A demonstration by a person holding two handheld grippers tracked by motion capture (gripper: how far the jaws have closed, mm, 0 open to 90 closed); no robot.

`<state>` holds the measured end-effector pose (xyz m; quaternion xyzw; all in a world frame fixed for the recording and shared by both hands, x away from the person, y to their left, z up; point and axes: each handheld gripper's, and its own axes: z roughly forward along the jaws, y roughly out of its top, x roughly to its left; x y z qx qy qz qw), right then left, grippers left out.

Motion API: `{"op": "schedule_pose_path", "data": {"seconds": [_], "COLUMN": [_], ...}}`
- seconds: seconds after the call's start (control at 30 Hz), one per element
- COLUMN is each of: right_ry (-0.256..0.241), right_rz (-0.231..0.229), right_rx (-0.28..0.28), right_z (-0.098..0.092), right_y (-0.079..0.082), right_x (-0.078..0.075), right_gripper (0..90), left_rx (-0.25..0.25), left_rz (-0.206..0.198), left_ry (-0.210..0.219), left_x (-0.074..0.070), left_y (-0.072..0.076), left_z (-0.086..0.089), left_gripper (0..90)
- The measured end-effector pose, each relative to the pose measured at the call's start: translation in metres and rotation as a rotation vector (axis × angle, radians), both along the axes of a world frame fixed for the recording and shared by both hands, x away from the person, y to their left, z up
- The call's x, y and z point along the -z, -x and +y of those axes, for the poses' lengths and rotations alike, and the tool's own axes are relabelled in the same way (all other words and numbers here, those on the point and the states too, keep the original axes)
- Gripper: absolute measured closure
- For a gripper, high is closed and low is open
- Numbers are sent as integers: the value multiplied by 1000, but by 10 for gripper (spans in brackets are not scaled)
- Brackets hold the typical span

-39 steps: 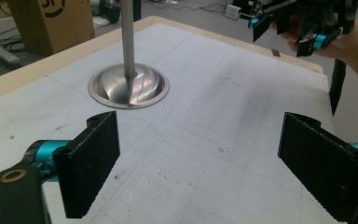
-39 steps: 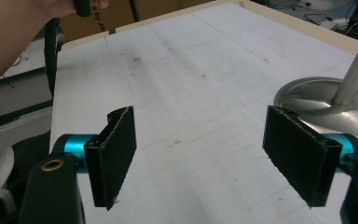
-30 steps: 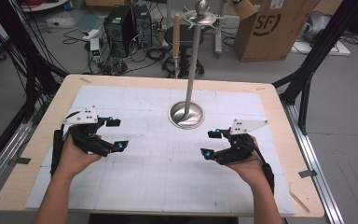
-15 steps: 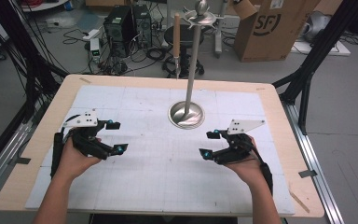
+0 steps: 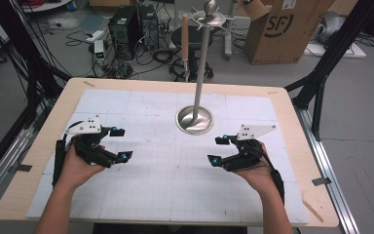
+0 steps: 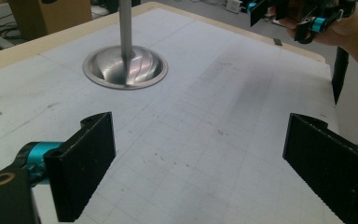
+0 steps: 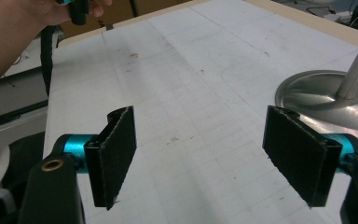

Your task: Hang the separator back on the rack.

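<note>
- High view: a metal stand (image 5: 195,119) with a round dished base is seen on the white gridded mat (image 5: 165,195), slightly right of the middle and toward the far half, its thin pole rising to a knobbed top. The left gripper (image 5: 119,144) is held at the near left of the mat and the right gripper (image 5: 217,150) at the near right, well apart, each gripped by a hand. Both are pointed inward, with jaws spread and nothing between them. The mat is laid on a wooden table (image 5: 297,146) (a cardboard box (image 5: 285,27) and computer gear are seen on the floor beyond).
- Left gripper view: the left gripper (image 6: 198,158) is seen with its two black jaws wide apart over bare mat. The stand's base (image 6: 125,67) is found far and to the left, untouched; the other gripper (image 6: 298,16) is held by a hand at the upper right.
- Right gripper view: the right gripper (image 7: 198,149) is likewise parted and empty. The stand's base (image 7: 326,98) lies just beyond the right jaw, without contact.
</note>
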<state>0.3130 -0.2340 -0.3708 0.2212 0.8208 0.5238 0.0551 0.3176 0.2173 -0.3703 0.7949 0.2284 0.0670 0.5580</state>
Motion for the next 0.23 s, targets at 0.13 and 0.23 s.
{"op": "schedule_pose_path", "data": {"seconds": [0.13, 0.23], "right_ry": [-3, -1], "right_rz": [-3, 0], "right_rx": [-1, -1], "right_z": [0, 0], "right_y": [0, 0], "right_x": [0, 0], "right_gripper": [252, 252], "left_rx": [0, 1], "left_rz": [0, 2], "left_ry": [-1, 4], "left_x": [0, 0], "left_y": [0, 0], "left_z": [0, -1], "left_gripper": [99, 98]}}
